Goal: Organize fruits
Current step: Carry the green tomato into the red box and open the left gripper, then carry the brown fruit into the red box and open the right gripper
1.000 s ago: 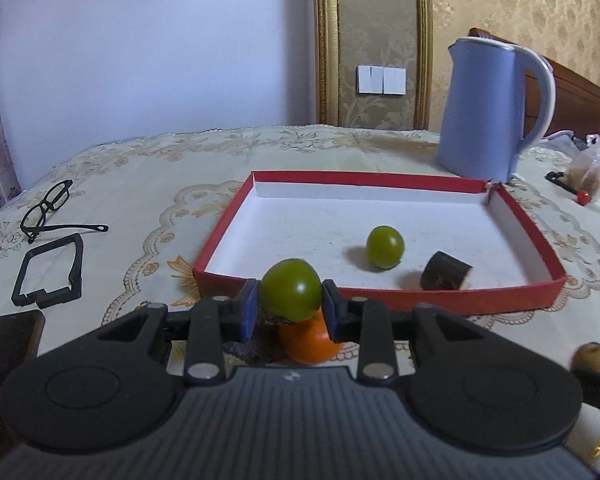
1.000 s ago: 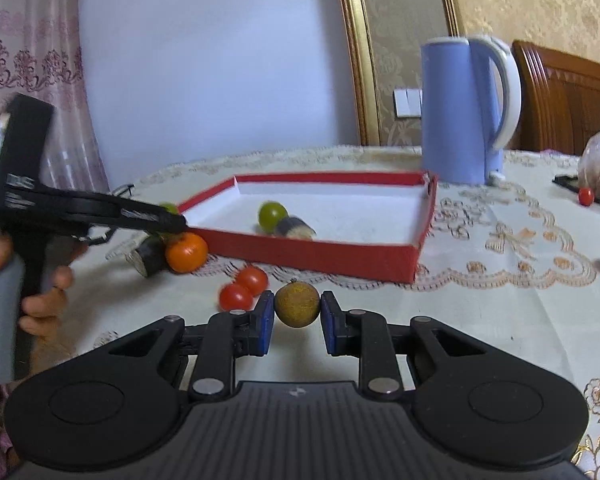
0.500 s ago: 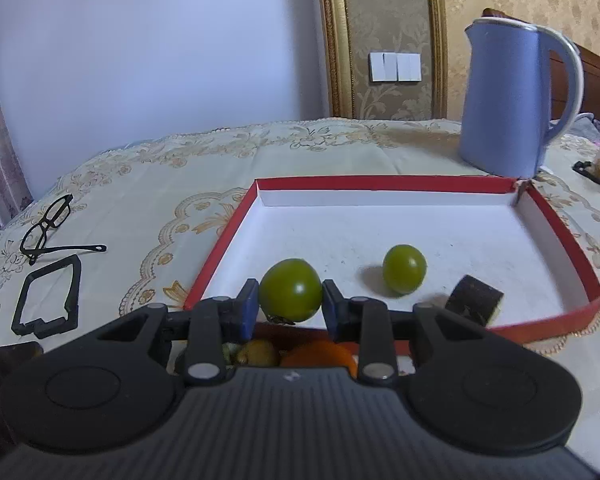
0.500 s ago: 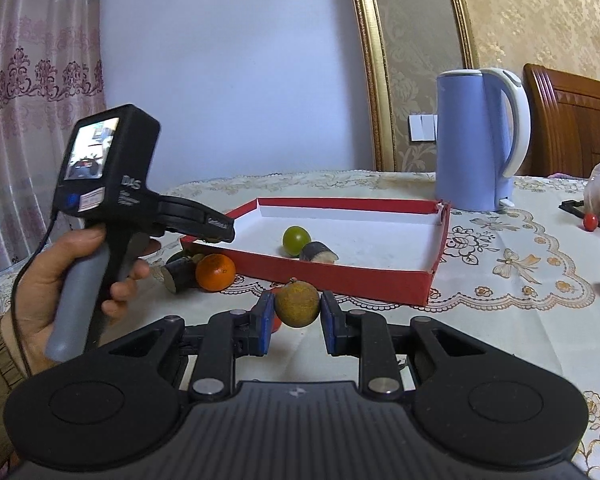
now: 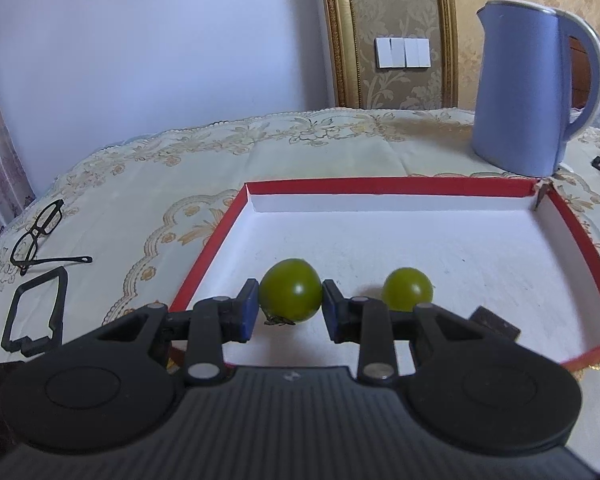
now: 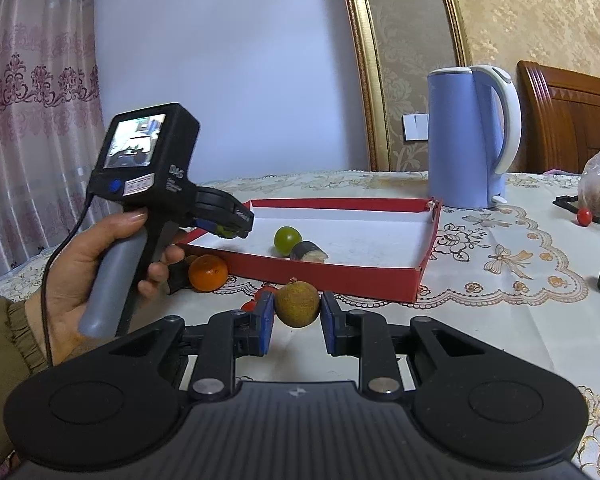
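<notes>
Carrying 1 green tomato [image 5: 291,295] clamped over the red tray [image 5: 388,186], the left gripper [image 5: 289,304] prepares release; right gripper [image 6: 296,312] grips 1 brown fruit [image 6: 297,304], awaiting its turn.

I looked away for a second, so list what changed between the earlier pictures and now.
The left gripper, shut on a green tomato, carried it from outside the red tray's near wall to over its white floor. Nothing was taken or let go. The right gripper kept its brownish round fruit clamped short of the tray; the other green tomato and the dark piece stayed inside.
</notes>
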`<state>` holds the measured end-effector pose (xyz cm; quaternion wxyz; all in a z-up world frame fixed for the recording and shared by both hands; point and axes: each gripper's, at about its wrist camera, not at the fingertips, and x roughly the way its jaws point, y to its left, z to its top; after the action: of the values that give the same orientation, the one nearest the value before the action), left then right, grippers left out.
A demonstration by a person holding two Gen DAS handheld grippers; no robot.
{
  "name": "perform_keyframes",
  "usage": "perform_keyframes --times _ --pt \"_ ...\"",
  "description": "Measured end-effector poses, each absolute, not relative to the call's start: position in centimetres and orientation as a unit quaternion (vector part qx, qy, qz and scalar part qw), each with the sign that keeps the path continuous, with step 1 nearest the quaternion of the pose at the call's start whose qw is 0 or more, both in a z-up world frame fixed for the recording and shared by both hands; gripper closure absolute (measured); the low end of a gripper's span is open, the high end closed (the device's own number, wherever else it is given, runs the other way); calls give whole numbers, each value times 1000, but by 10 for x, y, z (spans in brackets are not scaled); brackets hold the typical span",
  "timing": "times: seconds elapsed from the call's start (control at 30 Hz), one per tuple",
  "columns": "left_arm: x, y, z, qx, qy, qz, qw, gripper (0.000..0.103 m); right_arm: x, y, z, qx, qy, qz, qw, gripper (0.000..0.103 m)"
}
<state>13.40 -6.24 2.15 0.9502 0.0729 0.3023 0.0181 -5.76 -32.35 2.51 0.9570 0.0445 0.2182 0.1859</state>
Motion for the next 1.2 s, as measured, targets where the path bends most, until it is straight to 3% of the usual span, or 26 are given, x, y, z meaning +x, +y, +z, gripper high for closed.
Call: perform_keyframes --times 0.57,0.63,0.77,0.9,1.1,1.2 --pt "170 -71 19 84 322 42 942 69 -59 -329 22 49 220 183 957 79" --pt "167 -70 21 83 318 41 943 59 -59 -330 22 50 221 183 957 79" --pt "150 -63 26 69 305 36 949 53 -58 -330 19 51 222 182 956 79" --pt "118 -50 29 46 280 47 958 19 -58 -328 19 50 223 182 956 79" --pt "67 -25 25 26 233 90 968 4 -55 -321 18 46 226 181 956 79" --pt "49 -13 21 14 220 102 970 3 -55 -314 18 41 227 186 955 79"
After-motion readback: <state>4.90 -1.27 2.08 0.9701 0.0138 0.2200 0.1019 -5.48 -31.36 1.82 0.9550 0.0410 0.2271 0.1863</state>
